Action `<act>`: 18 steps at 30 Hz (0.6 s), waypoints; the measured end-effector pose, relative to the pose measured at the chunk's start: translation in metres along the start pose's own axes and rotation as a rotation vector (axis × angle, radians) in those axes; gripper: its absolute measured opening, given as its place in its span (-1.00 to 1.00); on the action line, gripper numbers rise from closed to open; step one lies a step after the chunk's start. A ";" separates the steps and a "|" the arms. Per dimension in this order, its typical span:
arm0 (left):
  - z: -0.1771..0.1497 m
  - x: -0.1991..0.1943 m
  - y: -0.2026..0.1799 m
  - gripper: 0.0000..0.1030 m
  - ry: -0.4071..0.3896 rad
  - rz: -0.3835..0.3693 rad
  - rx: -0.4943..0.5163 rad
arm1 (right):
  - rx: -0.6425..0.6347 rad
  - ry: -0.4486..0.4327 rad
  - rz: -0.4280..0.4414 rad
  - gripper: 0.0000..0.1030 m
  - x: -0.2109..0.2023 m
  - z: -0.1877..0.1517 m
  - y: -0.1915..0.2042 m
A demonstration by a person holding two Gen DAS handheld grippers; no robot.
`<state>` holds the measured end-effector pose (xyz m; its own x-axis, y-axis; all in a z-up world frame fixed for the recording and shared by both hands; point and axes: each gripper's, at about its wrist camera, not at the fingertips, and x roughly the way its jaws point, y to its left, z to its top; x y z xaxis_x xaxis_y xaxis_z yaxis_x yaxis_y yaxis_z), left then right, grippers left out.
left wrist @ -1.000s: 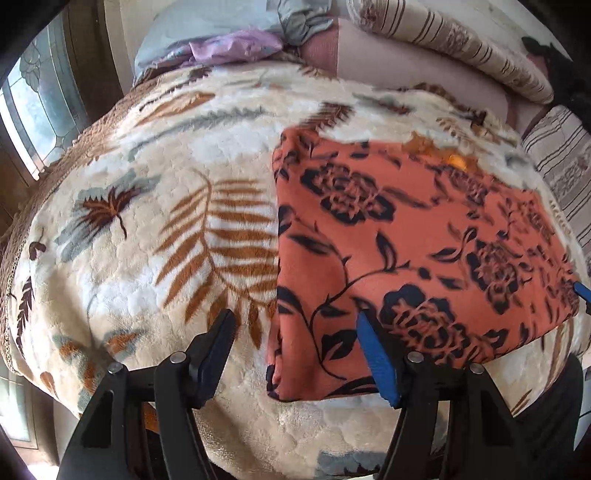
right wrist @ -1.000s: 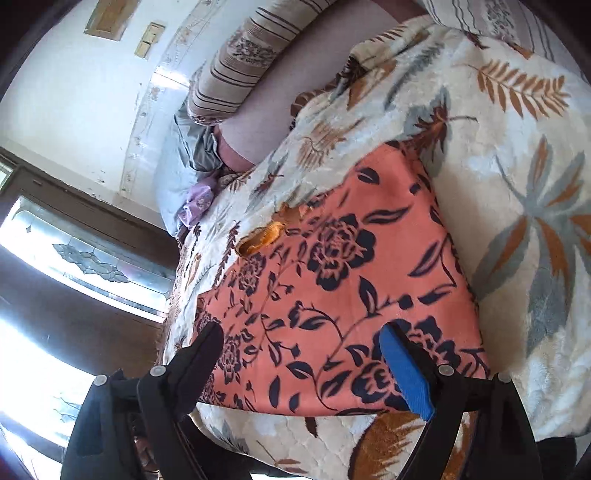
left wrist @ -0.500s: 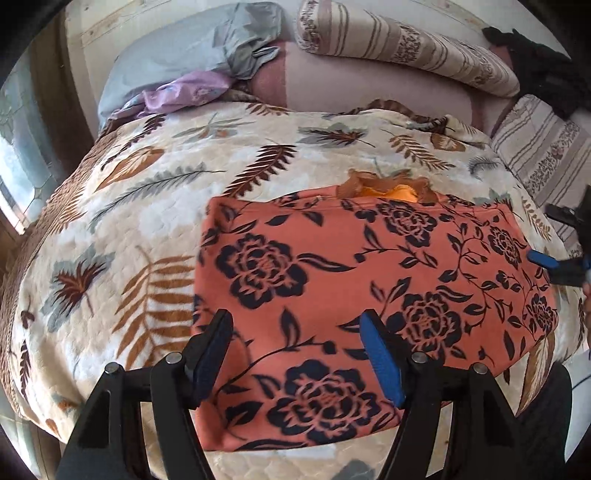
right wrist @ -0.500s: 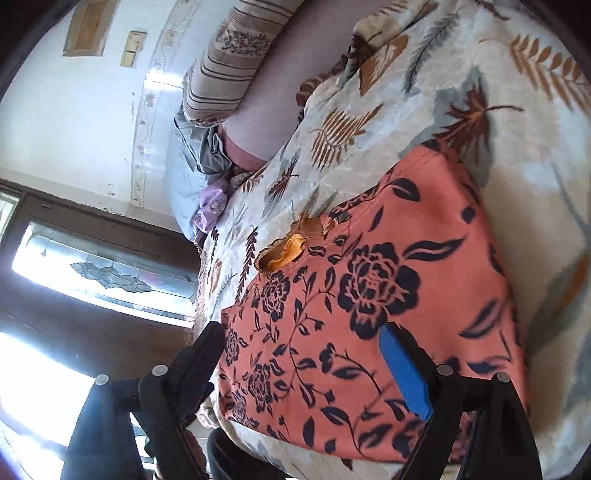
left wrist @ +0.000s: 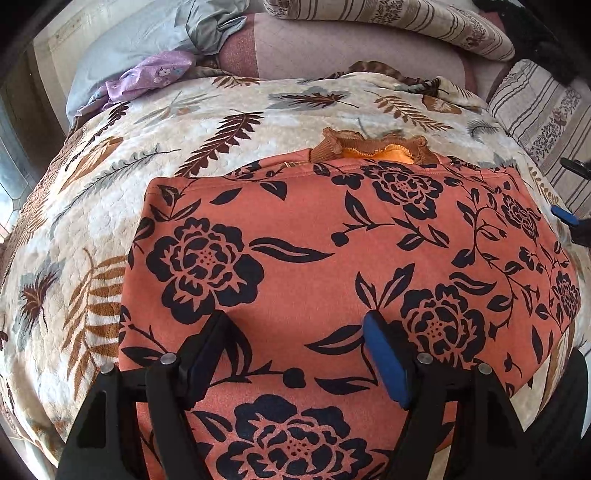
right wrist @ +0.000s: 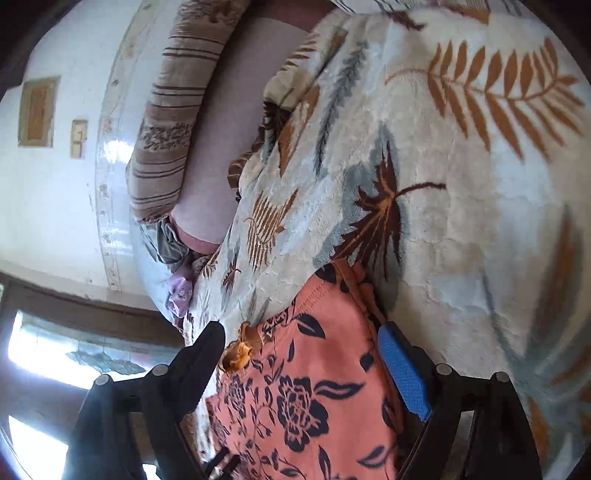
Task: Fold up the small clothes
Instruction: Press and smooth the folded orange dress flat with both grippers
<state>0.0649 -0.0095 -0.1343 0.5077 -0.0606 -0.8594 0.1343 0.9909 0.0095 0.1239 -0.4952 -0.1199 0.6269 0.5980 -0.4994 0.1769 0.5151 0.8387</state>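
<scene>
Both tongs were seen with their fingers apart and nothing clamped.

From the left wrist view, the left tongs [left wrist: 295,343] were held wide over the near part of the orange garment [left wrist: 332,258], their jaws having just been opening, with only flat cloth lying below the gap and no cloth pinched. The garment was spread on the bed, on a plush blanket [left wrist: 110,203] printed with fern and leaf shapes in brown and grey. A roughly rectangular outline was shown, with straight side edges and a ruffled brown-and-orange collar [left wrist: 373,147] peeking out at the far edge. The fabric looked soft and matte, salmon-orange with large dark navy roses and vines. Side folds were judged to be already made; a crosswise fold, and perhaps a second, was judged to be left. Striped pillows [left wrist: 406,22] and a crumpled lilac cloth [left wrist: 151,74] were seen at the head of the bed. The tip of the right tongs [left wrist: 570,221] was glimpsed at the garment's right edge.

From the right wrist view, the right tongs [right wrist: 301,354] were held apart over the garment's far corner [right wrist: 325,295], the blue pad [right wrist: 404,373] just beside its hemmed edge. No cloth was gripped. The blanket's pile [right wrist: 461,221] looked thick and quilted.
</scene>
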 end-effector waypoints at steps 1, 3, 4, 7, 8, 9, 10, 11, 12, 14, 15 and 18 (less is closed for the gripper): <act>0.001 -0.002 -0.001 0.47 0.001 0.001 -0.004 | -0.006 -0.001 0.021 0.69 -0.014 -0.010 0.001; 0.003 -0.007 -0.002 0.47 -0.015 -0.010 -0.008 | 0.000 -0.003 0.050 0.69 -0.041 -0.041 0.001; 0.005 -0.010 -0.005 0.47 -0.025 -0.015 -0.008 | -0.003 0.006 0.059 0.69 -0.050 -0.059 0.001; 0.010 -0.022 -0.017 0.47 -0.055 -0.034 0.005 | 0.079 0.028 0.051 0.69 -0.065 -0.111 -0.013; 0.013 -0.025 -0.023 0.47 -0.067 -0.042 0.012 | 0.119 0.044 0.053 0.71 -0.063 -0.124 -0.021; 0.015 -0.029 -0.029 0.47 -0.077 -0.050 0.021 | 0.150 0.055 0.049 0.71 -0.058 -0.133 -0.029; 0.016 -0.031 -0.036 0.47 -0.085 -0.061 0.031 | 0.177 0.063 0.036 0.71 -0.053 -0.140 -0.036; 0.018 -0.033 -0.042 0.47 -0.091 -0.071 0.038 | 0.213 0.061 0.034 0.71 -0.048 -0.143 -0.043; 0.019 -0.034 -0.047 0.47 -0.097 -0.080 0.044 | 0.248 0.050 0.049 0.71 -0.043 -0.144 -0.049; 0.020 -0.034 -0.055 0.47 -0.104 -0.087 0.052 | 0.301 0.018 0.063 0.71 -0.035 -0.141 -0.058; 0.020 -0.032 -0.058 0.47 -0.097 -0.085 0.050 | 0.333 -0.002 0.065 0.71 -0.033 -0.139 -0.062; 0.016 -0.016 -0.064 0.47 -0.045 -0.082 0.046 | 0.368 -0.066 0.059 0.64 -0.033 -0.133 -0.062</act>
<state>0.0613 -0.0739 -0.1130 0.5307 -0.1478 -0.8346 0.2151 0.9759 -0.0360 -0.0091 -0.4653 -0.1845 0.6893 0.5733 -0.4430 0.3926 0.2183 0.8934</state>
